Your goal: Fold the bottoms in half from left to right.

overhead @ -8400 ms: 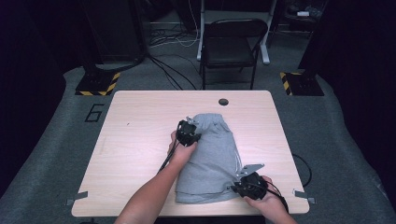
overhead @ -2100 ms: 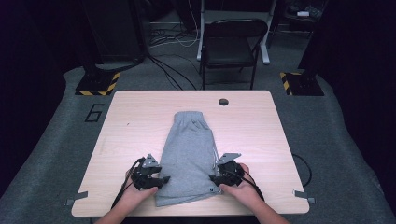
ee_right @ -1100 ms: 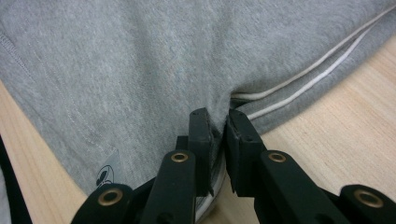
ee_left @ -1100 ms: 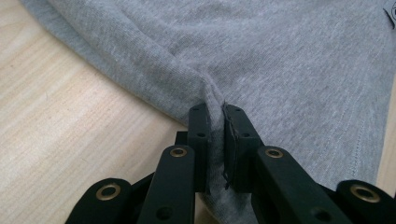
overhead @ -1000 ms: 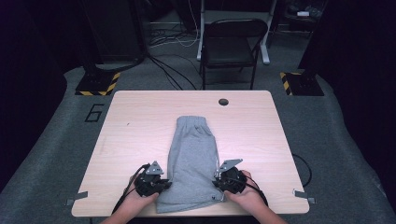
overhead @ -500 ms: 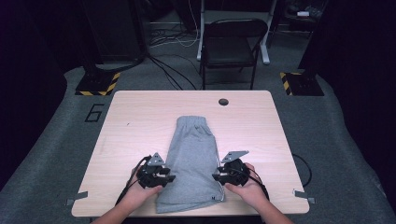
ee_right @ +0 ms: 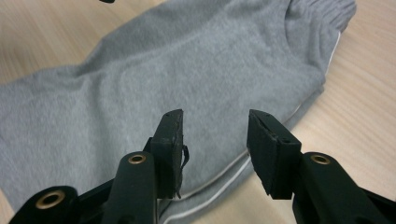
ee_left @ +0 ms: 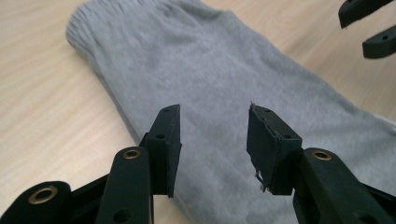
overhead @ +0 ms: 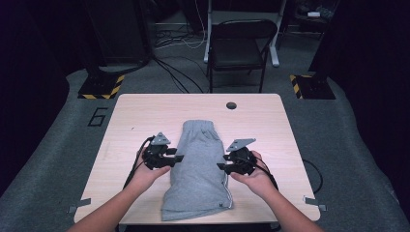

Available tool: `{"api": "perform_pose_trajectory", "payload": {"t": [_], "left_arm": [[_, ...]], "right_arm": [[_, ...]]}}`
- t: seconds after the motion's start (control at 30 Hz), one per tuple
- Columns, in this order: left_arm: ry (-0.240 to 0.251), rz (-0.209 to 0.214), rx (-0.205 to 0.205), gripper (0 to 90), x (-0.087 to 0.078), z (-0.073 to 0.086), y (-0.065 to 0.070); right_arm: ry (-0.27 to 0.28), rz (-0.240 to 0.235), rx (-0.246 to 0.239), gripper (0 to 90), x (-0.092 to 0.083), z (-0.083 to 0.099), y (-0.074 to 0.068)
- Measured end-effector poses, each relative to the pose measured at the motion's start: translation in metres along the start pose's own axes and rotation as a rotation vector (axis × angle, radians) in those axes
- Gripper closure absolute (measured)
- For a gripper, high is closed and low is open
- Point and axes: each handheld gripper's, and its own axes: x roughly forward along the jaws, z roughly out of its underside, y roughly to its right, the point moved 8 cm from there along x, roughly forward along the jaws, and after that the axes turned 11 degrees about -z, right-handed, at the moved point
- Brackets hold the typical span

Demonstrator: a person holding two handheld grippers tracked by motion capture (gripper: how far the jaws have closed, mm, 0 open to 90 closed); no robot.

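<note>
Grey shorts lie folded lengthwise on the wooden table, waistband at the far end. My left gripper hovers at their left edge. My right gripper hovers at their right edge, by the white side stripe. Both sets of jaws have just been opening and hold nothing. In the left gripper view the open gripper stands above the shorts, with the other gripper's jaws at the top right. In the right gripper view the open gripper hangs over the shorts.
A round cable hole sits near the table's far edge. A dark folding chair stands behind the table, with cables on the floor. Bare wood lies on both sides of the shorts.
Both grippers let go of the shorts' near end, opened, rose and moved away from the person to the shorts' middle. The shorts stay flat.
</note>
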Motion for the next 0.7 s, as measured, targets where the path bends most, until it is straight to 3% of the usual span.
{"api": "perform_pose_trajectory", "payload": {"t": [0.2, 0.37, 0.6, 0.7], "left_arm": [[0.013, 0.005, -0.034, 54.2, 0.014, -0.011, -0.009], [0.005, -0.011, -0.004, 54.2, 0.025, -0.016, -0.015], [0.003, 0.017, -0.017, 51.9, 0.035, -0.021, -0.013], [0.000, 0.015, -0.014, 52.3, 0.040, -0.024, -0.014]], "right_arm": [[0.022, 0.016, 0.020, 55.2, 0.004, -0.013, 0.013], [0.013, 0.022, 0.045, 53.0, 0.010, -0.016, 0.023], [0.025, 0.037, 0.084, 53.2, 0.015, -0.018, 0.040], [0.027, 0.046, 0.078, 53.5, 0.018, -0.019, 0.048]]}}
